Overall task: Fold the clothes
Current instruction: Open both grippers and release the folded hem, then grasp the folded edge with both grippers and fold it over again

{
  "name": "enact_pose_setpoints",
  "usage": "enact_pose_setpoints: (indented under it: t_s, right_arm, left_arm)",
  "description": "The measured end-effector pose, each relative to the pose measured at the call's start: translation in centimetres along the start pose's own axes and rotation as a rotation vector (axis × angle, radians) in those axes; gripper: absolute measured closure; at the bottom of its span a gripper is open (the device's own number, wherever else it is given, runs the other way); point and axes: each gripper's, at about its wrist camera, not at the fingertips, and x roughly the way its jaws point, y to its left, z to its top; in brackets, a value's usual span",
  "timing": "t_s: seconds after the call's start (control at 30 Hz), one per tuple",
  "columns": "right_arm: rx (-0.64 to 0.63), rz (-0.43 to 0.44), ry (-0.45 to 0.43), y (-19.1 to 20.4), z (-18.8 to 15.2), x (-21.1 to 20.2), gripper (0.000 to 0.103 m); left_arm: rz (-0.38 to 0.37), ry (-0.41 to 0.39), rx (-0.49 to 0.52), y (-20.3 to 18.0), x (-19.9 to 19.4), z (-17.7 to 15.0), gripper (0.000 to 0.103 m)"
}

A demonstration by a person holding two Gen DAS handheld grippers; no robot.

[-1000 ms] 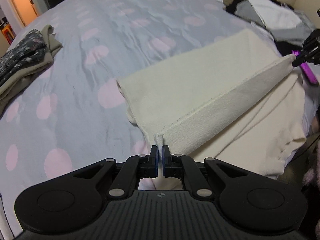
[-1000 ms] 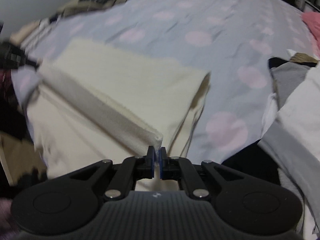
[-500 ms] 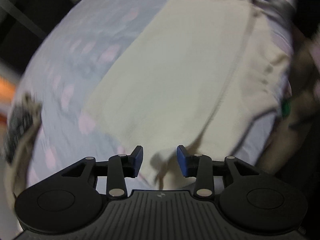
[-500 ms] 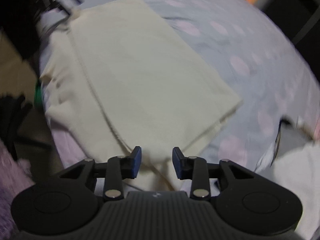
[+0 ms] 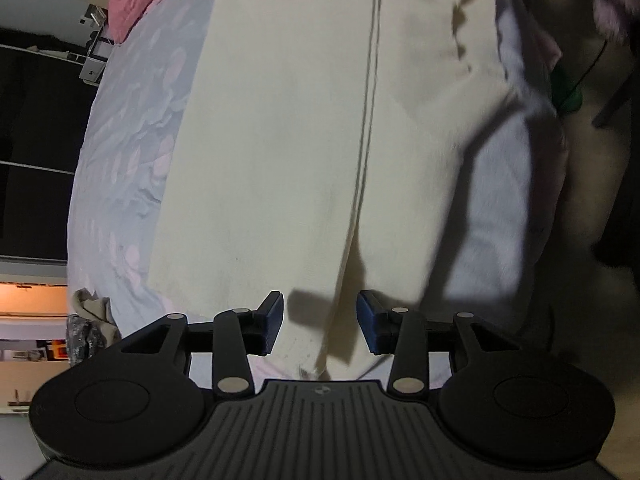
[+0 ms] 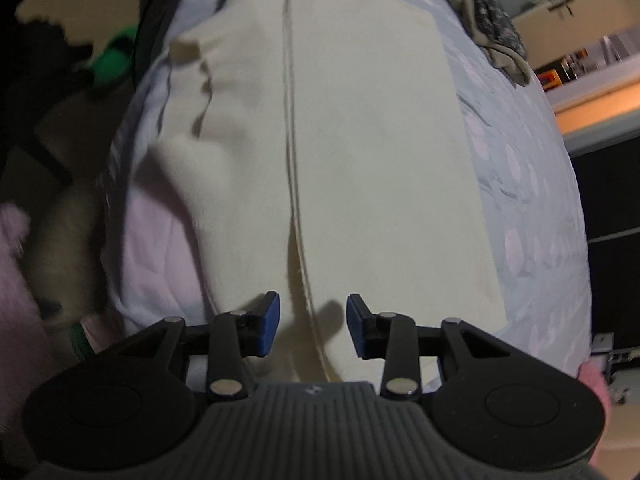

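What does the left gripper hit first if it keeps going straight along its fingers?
Most likely the cream garment spread on the bed: the open left gripper points along its folded edge, with nothing between. How much gap remains is unclear from this view.

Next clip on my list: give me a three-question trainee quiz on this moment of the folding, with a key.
1. True or false: the left claw is clamped on the cream garment.
2. Multiple choice: in the right wrist view, what runs up the middle of the cream garment from between the fingers of the right claw? A) a zipper B) the edge of a folded-over layer C) a belt
3. Fill in: the garment lies on a pale bedspread patterned with pink ____.

Key
1. False: both claws stand open above the cloth, holding nothing.
2. B
3. spots
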Motion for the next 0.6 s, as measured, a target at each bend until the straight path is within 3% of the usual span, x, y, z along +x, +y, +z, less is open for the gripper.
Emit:
enact_pose_setpoints:
  t_s: [0.07,0.2,0.3,0.4,0.57,0.6]
  right_arm:
    - [-0.037,-0.022,0.012,0.2,-0.3,0.2,0.064]
    - [-0.027,-0.045,0.002,-0.3,-0.8,-0.1,0.077]
    - [0.010,-0.064,-0.012,-1.0,-1.0,-0.6,0.080]
    - [0.053,-0.076,-0.014,-1.8,-0.9,-0.7,0.080]
    - [0.052,-0.069,0.032,-2.0,-1.6,0.2,0.081]
    - [0.056,-0.064,0.032,-2.0,-1.7,0.0,0.091]
  left_arm:
    - [0.013,-0.005,0.002,0.2,0.0,0.0,0.065]
    - [0.024,-0.040,-0.051,1.3,-0.4,0.0,0.092]
    - [0.021,-0.075,-0.134,2.7,-1.1,0.1,0.099]
    - [0.012,-0.081,-0.214,4.1,-1.4,0.0,0.101]
    - [-0.006,-0.061,-0.238,4.2,-1.4,-0.3,0.102]
    - [-0.007,-0.063,-0.243,4.2,-1.6,-0.3,0.102]
